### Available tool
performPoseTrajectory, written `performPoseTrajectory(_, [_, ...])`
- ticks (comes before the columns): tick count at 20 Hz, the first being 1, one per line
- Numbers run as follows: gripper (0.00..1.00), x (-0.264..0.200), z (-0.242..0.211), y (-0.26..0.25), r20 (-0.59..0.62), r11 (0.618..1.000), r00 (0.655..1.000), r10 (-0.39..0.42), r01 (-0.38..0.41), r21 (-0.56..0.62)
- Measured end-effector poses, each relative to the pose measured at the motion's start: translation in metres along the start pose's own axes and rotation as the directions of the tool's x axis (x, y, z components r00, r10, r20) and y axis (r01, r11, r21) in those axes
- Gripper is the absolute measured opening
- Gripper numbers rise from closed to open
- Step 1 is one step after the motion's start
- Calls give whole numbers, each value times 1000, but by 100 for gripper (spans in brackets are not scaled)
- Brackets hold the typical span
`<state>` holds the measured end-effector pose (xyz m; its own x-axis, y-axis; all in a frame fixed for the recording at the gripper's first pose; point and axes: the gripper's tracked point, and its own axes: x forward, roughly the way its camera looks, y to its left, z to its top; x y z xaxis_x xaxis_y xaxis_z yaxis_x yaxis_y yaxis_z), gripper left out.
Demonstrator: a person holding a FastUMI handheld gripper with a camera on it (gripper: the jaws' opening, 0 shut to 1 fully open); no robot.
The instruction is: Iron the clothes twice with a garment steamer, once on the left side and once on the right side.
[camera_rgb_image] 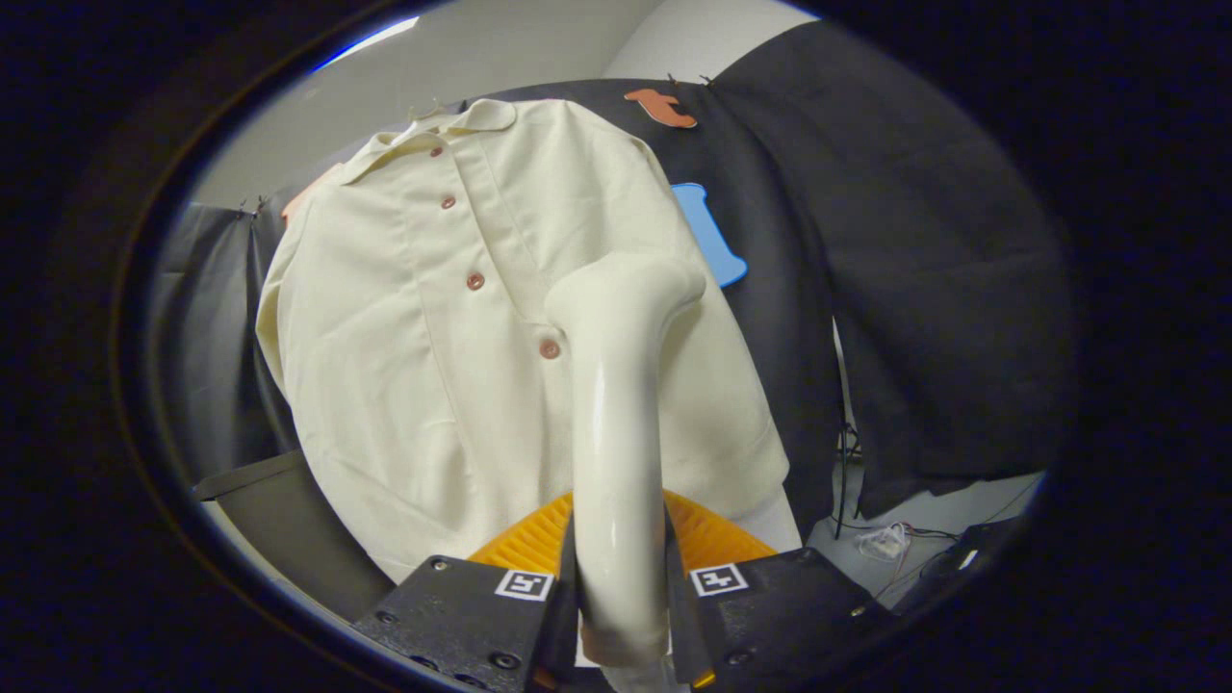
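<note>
Claw [621,587] was clamped on steamer [616,423] handle; steamer head sat against shirt [433,318], right of buttons [549,348].

Glossy smooth plastic steamer [616,404]; matt woven cloth shirt [404,366].

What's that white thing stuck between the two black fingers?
The garment steamer. In the gripper view its cream handle sits between the gripper fingers, both pressing it. Its head reaches ahead to the cream shirt, beside the lowest button.
</note>
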<state>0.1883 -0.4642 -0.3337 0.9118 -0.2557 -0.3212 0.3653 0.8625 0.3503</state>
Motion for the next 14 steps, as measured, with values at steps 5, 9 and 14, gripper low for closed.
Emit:
performPoseTrajectory(5, [37,-12,-16,-11,-38,999,999,-25,26,25])
performPoseTrajectory(9, [37,-27,-22,-15,-57,999,997,-43,45,22])
performPoseTrajectory(14, [38,-53,-23,-4,-64,999,997,-41,43,31])
